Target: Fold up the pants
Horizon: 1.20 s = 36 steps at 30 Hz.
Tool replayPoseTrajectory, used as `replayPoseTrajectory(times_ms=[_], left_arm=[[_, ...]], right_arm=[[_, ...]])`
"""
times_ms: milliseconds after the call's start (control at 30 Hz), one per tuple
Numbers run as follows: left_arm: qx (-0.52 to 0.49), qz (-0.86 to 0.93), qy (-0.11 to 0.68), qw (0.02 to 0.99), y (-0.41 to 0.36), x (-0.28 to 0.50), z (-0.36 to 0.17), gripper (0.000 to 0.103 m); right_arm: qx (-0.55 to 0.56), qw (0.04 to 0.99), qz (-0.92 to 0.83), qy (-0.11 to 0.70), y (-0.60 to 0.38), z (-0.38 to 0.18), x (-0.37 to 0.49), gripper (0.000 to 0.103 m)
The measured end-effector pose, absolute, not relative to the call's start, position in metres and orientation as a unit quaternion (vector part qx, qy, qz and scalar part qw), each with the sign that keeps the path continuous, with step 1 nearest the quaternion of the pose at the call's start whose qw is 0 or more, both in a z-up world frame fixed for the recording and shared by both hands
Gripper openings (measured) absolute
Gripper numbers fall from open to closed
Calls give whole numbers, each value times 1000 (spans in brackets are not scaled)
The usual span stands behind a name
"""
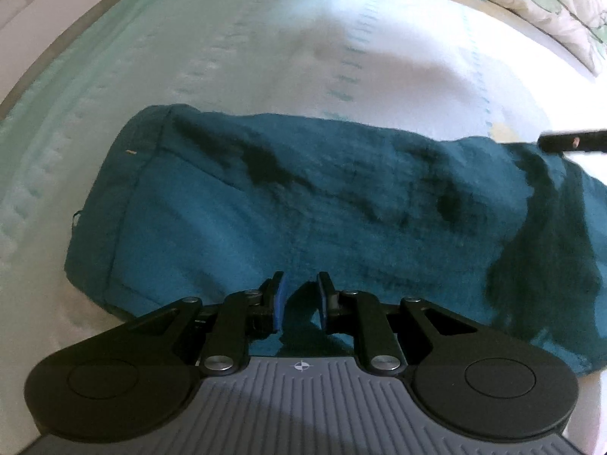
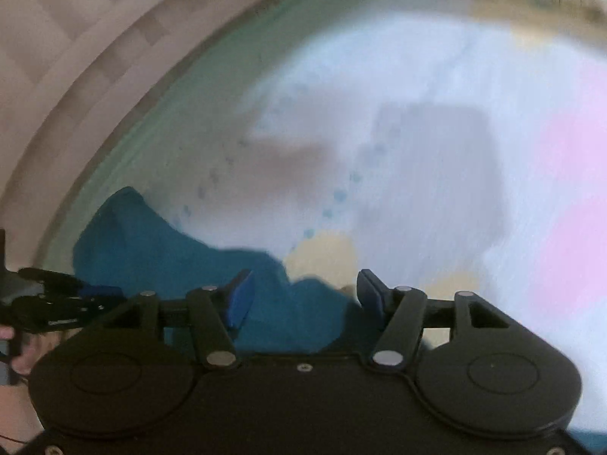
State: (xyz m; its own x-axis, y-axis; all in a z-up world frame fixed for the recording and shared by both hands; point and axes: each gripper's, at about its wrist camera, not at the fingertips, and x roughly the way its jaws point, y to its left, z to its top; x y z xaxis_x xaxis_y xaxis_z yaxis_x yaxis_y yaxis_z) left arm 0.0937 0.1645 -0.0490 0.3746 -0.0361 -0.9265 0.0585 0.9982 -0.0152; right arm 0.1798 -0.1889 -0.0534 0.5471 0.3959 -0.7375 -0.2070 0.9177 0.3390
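Observation:
The teal pants (image 1: 303,204) lie folded lengthwise across the bed, waistband end at the left. My left gripper (image 1: 299,299) sits over their near edge; its jaws stand a small gap apart with a ridge of teal cloth between the pads, though I cannot tell if they pinch it. In the right wrist view, blurred by motion, my right gripper (image 2: 303,295) is wide open above the pants (image 2: 159,250), with cloth below the gap. The left gripper (image 2: 60,299) shows at that view's left edge. A tip of the right gripper (image 1: 573,141) shows in the left wrist view.
The bed sheet (image 1: 265,57) is white with pale green, yellow and pink patches. A floral pillow (image 1: 531,3) lies at the far right. The bed's edge (image 2: 125,113) curves along the left, with tiled floor (image 2: 57,19) beyond.

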Motion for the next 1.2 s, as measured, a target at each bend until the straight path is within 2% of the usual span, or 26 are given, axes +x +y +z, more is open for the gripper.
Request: replayPoseTrajectory(times_ms=[67,133,167,267,500,633,700,833,900,933,1200], left_arm=[[12,-33,548,836,159,95,-40,18],[15,-40,532,846,152,98,-29,18],[15,-44,523,851,148,102,-24,18],[6,-60,496,866,134,118,-9,18],[-4,-79,467,881,97,166,-11,18],[-4,-76,475,877,89,175,-26,18],[6,-74,488,870,87,171,-34,18],[12,-71,514,855,94,158,-53,18],[11,-71,514,855,96,150,-57,18],[10,-72,512,856,97,147,-58,18],[-6,-76,497,865,100,142,-55,18]], right_arm=[[118,856,186,467,-189,-60,180,62],[112,860,219,447,-187,-58,171,28],[101,865,227,437,-184,-53,164,19],[43,879,251,402,-171,-41,132,19],[-139,897,253,333,-127,-43,70,18],[-245,879,269,308,-104,-58,41,19],[-262,872,277,307,-99,-63,37,20],[-226,877,281,318,-102,-61,49,39],[-194,885,278,320,-107,-55,59,55],[-178,888,276,320,-109,-52,64,58],[-58,881,303,360,-110,-45,117,62]])
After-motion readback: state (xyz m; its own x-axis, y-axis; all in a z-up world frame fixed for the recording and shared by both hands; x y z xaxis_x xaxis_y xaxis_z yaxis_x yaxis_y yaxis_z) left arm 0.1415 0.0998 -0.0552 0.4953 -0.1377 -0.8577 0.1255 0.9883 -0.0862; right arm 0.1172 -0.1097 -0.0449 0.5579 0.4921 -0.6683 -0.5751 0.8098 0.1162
